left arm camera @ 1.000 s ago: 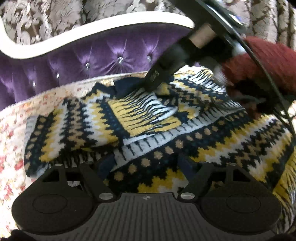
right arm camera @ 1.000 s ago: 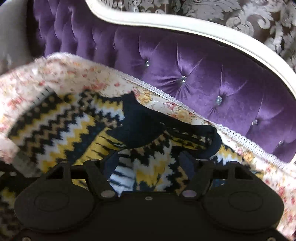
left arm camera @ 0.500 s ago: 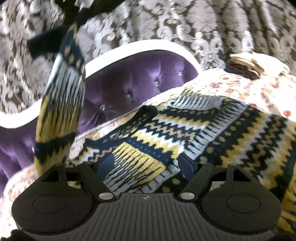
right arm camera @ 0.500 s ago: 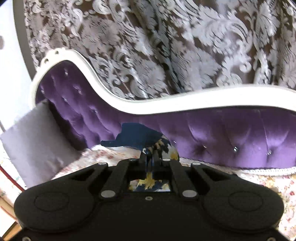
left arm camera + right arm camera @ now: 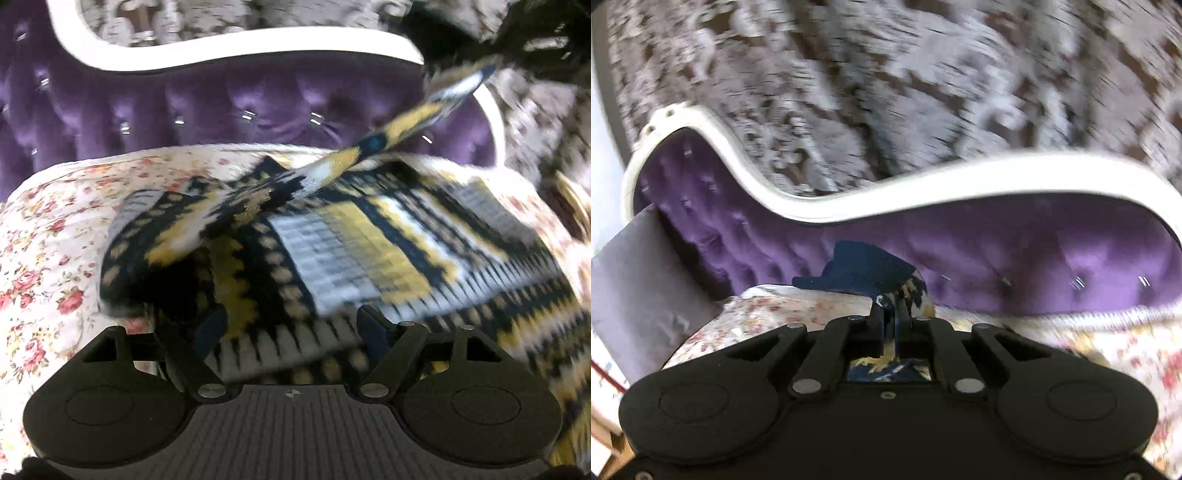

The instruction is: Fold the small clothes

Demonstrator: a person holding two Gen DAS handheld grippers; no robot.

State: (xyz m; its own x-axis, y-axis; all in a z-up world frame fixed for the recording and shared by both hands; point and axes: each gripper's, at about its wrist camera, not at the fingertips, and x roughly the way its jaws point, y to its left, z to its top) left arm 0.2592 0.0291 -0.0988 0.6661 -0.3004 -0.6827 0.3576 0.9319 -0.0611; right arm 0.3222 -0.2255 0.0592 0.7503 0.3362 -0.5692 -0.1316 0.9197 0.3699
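Folding has barely begun: the right hand-held gripper (image 5: 891, 312) is clenched on a sleeve (image 5: 391, 142) of the patterned sweater (image 5: 369, 258), lifting it; the body sprawls on the floral bedspread (image 5: 48, 258), left hand-held gripper (image 5: 291, 332) released

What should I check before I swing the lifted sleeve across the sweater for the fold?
1. Right hand-held gripper shut on the sleeve: ok, patterned knit sits pinched between its fingers.
2. Sleeve off the bed: ok, it stretches up and to the right from the sweater.
3. Left hand-held gripper free: ok, jaws apart over the sweater's near edge, not pinching it.
4. Sweater body flat on the floral bedspread: not ok, the left part looks bunched.
5. How deep the grip on the sleeve is: cannot tell, the fingers hide it.
6. Landing spot for the sleeve: cannot tell, the picture is blurred.
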